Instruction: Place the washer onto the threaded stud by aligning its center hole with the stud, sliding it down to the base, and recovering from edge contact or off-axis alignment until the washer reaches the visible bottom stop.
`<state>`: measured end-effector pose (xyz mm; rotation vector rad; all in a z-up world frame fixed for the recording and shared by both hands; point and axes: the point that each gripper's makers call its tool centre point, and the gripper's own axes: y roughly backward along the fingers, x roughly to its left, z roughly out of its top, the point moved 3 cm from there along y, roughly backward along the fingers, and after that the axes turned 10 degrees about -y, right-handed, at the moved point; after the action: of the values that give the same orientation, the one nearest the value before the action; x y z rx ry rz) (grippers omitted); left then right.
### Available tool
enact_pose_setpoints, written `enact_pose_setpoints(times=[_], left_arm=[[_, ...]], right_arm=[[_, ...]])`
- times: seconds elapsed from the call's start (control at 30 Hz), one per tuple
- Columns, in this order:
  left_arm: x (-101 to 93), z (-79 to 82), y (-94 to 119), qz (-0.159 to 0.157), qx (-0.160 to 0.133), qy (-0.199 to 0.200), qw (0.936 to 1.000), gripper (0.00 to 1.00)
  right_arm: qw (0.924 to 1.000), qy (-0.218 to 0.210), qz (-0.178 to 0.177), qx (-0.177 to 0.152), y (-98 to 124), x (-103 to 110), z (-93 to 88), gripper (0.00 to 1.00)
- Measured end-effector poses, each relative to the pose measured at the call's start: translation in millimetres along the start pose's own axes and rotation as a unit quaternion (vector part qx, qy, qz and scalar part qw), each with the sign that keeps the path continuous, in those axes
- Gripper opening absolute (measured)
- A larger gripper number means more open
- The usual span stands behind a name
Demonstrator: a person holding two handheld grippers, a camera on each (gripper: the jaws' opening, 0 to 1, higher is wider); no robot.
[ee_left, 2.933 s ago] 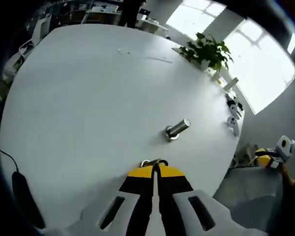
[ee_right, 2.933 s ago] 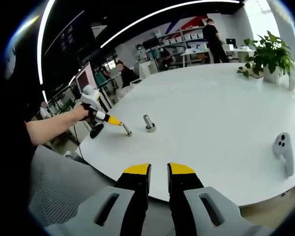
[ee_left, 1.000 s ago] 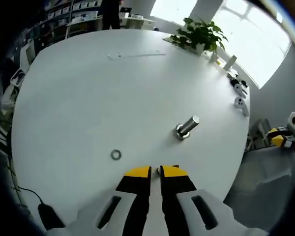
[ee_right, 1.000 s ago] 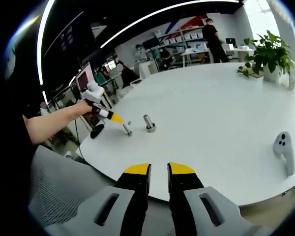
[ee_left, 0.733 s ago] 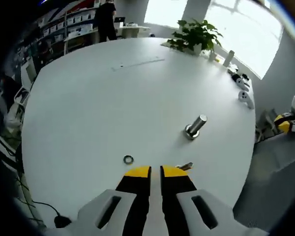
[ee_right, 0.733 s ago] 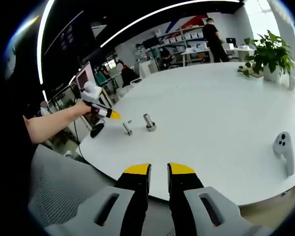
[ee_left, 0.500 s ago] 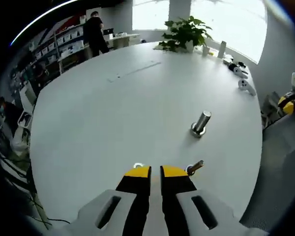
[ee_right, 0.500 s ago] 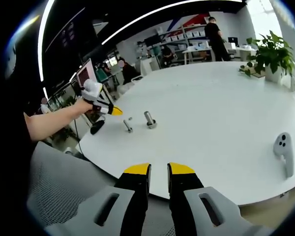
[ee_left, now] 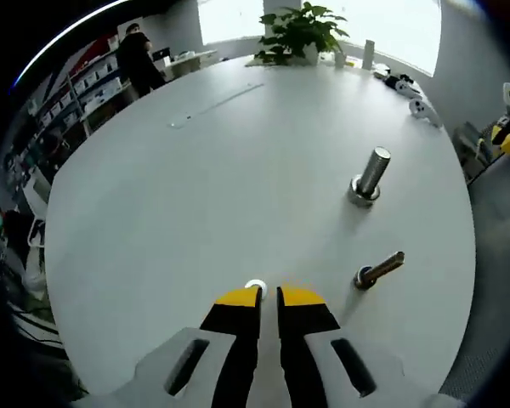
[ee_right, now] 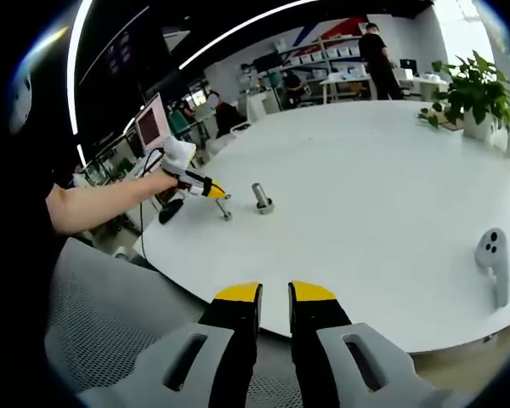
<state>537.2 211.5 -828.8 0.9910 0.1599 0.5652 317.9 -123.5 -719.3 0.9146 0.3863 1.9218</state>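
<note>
At left claw (ee_left: 269,295) tips: small silver washer (ee_left: 255,287), flat on table (ee_left: 195,170) | claw narrow, not gripping

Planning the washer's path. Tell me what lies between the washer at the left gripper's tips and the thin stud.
In the left gripper view, only bare white table separates the washer from the thin stud.

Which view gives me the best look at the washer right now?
The left gripper view: the washer lies flat on the white table just ahead of the left tongs. In the right gripper view the spot is far off and the washer is too small to make out.
</note>
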Motion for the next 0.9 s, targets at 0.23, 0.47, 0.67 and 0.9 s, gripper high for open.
enact_pose_setpoints(times=[0.23, 0.47, 0.67, 0.9], left_arm=[[3.3, -4.0, -6, -0.005, 0.011, -0.001, 0.9999, 0.05], [3.3, -5.4, -4, -0.006, 0.011, -0.001, 0.9999, 0.05], [-4.5, 1.8, -8, -0.018, 0.001, -0.037, 0.9991, 0.07], [-5.0, 1.4, -11, -0.03, 0.016, -0.017, 0.9993, 0.01]], right_arm=[[1.0, -0.001, 0.002, 0.008, -1, 0, -1.5, 0.15], [0.9999, -0.001, 0.007, 0.013, -2, 1, -2.2, 0.15], [0.9998, 0.001, 0.011, 0.016, -2, 3, -2.6, 0.15], [0.9998, 0.001, 0.014, 0.015, -2, 4, -1.9, 0.15]])
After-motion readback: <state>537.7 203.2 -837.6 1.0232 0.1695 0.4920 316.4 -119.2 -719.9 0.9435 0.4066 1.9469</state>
